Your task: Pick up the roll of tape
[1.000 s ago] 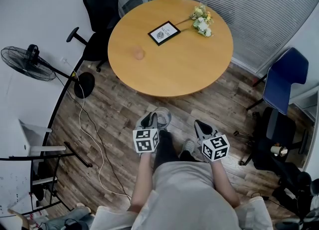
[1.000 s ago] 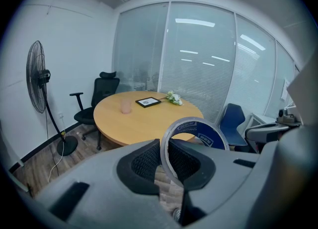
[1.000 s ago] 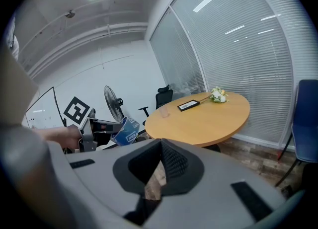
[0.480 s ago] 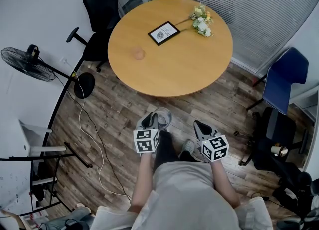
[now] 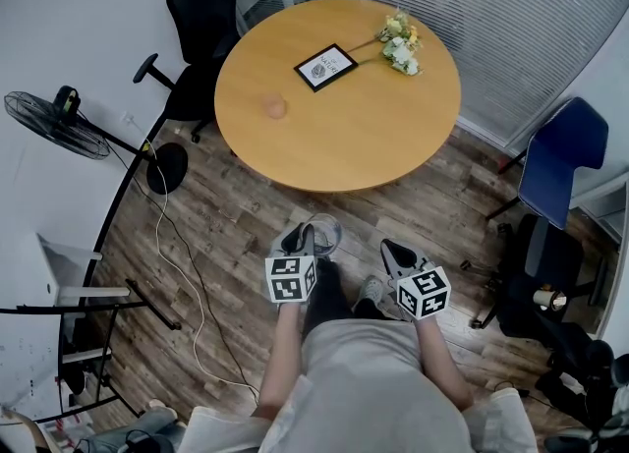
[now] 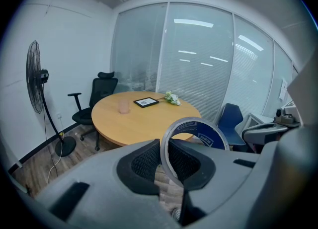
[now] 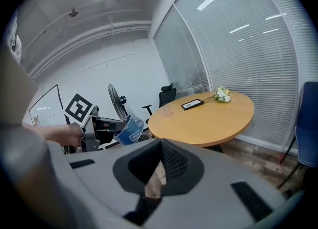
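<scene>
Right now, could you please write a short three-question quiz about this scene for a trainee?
1. True or false: the left gripper is closed on the wall of the roll of tape.
2. What lies on the round table near the picture frame? A. flowers B. scissors C. a laptop
3. Is anything between the jaws of the right gripper?
Key: 1 true; 2 A; 3 no, the jaws are together and empty.
</scene>
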The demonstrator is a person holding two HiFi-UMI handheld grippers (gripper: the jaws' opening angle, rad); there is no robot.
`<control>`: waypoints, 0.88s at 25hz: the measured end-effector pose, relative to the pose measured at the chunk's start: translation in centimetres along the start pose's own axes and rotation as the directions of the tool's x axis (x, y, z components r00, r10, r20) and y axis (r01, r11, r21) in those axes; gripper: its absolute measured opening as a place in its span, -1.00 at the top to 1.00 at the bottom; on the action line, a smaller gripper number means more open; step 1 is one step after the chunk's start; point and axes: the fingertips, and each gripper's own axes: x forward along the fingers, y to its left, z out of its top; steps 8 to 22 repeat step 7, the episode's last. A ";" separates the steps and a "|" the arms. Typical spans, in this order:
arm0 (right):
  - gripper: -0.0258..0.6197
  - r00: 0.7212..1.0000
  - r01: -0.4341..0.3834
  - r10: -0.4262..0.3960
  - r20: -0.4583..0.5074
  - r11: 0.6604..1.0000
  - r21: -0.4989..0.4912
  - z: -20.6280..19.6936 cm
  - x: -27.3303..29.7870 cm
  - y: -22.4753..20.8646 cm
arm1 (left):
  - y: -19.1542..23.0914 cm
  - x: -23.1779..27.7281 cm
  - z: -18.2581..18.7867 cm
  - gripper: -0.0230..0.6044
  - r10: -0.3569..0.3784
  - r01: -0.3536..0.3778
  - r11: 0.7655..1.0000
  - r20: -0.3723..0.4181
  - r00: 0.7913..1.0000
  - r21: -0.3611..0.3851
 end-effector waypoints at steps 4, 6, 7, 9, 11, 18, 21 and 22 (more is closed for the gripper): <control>0.93 1.000 -0.004 0.004 0.004 1.000 -0.005 0.0 0.0 0.1 | 0.0 0.0 0.0 0.75 -0.001 0.001 1.000 0.003 1.000 0.004; 0.93 1.000 -0.003 0.003 0.007 1.000 -0.006 0.1 0.0 0.1 | 0.1 -0.1 0.0 0.75 -0.001 0.001 1.000 0.004 1.000 0.006; 0.93 1.000 -0.002 0.002 0.009 1.000 -0.007 0.1 0.0 0.1 | 0.2 -0.1 0.0 0.75 0.000 0.000 1.000 0.004 1.000 0.006; 0.93 1.000 -0.002 0.002 0.009 1.000 -0.007 0.1 0.0 0.1 | 0.2 -0.1 0.0 0.75 0.000 0.000 1.000 0.004 1.000 0.006; 0.93 1.000 -0.002 0.002 0.009 1.000 -0.007 0.1 0.0 0.1 | 0.2 -0.1 0.0 0.75 0.000 0.000 1.000 0.004 1.000 0.006; 0.93 1.000 -0.002 0.002 0.009 1.000 -0.007 0.1 0.0 0.1 | 0.2 -0.1 0.0 0.75 0.000 0.000 1.000 0.004 1.000 0.006; 0.93 1.000 -0.002 0.002 0.009 1.000 -0.007 0.1 0.0 0.1 | 0.2 -0.1 0.0 0.75 0.000 0.000 1.000 0.004 1.000 0.006; 0.93 1.000 -0.002 0.002 0.009 1.000 -0.007 0.1 0.0 0.1 | 0.2 -0.1 0.0 0.75 0.000 0.000 1.000 0.004 1.000 0.006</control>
